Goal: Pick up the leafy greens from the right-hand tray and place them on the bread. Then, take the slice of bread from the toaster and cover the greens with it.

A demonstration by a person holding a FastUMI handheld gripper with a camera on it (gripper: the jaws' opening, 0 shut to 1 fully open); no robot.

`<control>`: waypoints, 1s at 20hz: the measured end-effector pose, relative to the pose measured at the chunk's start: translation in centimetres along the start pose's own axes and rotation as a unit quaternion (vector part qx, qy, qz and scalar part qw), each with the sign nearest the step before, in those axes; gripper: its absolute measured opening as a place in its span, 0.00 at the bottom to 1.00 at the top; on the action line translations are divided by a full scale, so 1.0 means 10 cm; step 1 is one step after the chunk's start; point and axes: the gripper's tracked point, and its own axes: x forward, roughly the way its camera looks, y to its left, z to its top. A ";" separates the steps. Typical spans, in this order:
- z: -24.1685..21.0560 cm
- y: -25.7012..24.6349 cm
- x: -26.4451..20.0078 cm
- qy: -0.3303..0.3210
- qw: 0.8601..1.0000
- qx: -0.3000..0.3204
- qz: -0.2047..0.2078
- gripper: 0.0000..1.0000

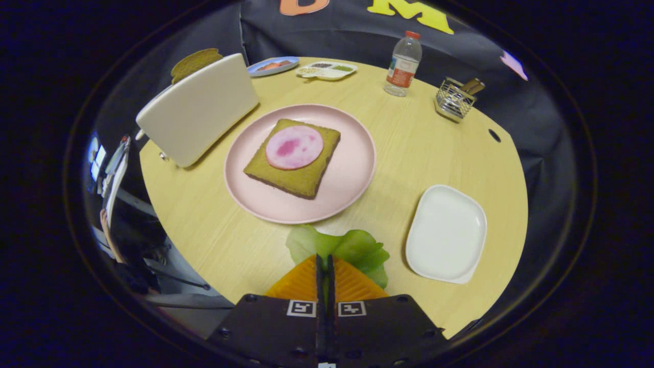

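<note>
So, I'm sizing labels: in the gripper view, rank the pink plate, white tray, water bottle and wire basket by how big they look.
1. pink plate
2. white tray
3. water bottle and wire basket: similar, both far back, so unranked.
The gripper is shut on the leafy greens.

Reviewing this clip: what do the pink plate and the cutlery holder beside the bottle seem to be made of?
Pink plate: probably matte plastic, uniform colour and soft, dull sheen. Cutlery holder: thin metal wire, shiny see-through grid. The tongs are shut on the leafy greens.
</note>
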 end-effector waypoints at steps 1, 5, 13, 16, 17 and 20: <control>0.03 -0.02 -0.09 -0.008 1.000 -0.001 -0.002 0.01; 0.27 0.02 -0.40 -0.032 0.999 0.004 0.011 0.01; 1.05 0.40 -0.41 -0.057 0.998 -0.037 0.018 0.01; 1.26 0.58 -0.24 -0.051 0.997 -0.045 0.022 0.01; 1.31 0.63 -0.17 -0.048 0.998 -0.045 0.024 0.01; 1.45 0.75 0.03 -0.036 0.998 -0.041 0.029 0.01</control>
